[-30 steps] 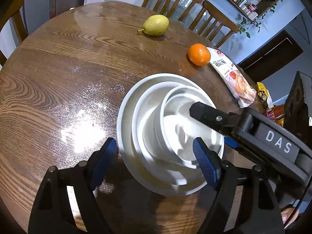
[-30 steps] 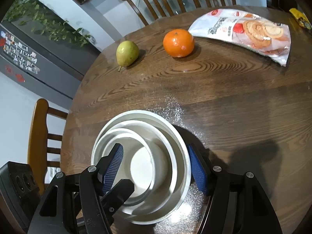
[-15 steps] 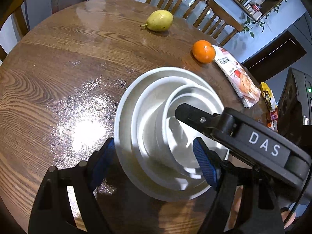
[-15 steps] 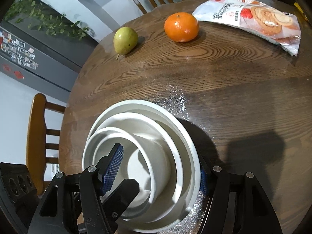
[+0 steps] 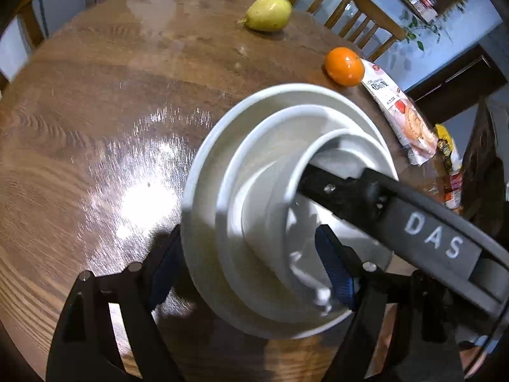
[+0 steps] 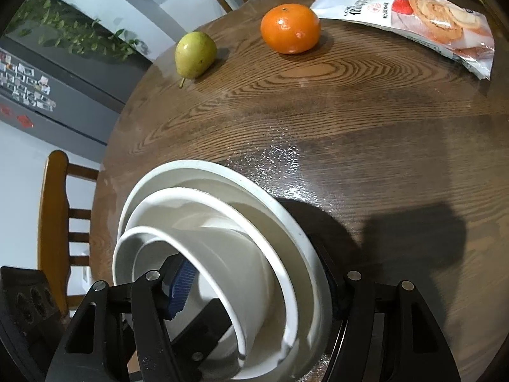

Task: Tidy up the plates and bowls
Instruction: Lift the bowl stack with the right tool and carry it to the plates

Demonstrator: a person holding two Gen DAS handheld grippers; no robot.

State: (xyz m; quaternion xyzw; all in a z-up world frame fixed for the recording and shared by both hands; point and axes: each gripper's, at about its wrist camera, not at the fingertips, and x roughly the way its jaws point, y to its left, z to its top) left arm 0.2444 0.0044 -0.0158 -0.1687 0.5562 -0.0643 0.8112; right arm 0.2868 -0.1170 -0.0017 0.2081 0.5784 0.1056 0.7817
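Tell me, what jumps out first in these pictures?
A nested stack of white bowls sits tilted near the edge of the round wooden table, with both black grippers reaching into it, one finger inside and one outside the rims. Beyond it lie a green pear, an orange and a snack packet.

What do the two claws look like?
Both claws are black plastic frames with silver screws and ridged blue pads on the fingers. The left claw is seen in its own camera; the right claw also shows there as a black bar with white letters DAS.
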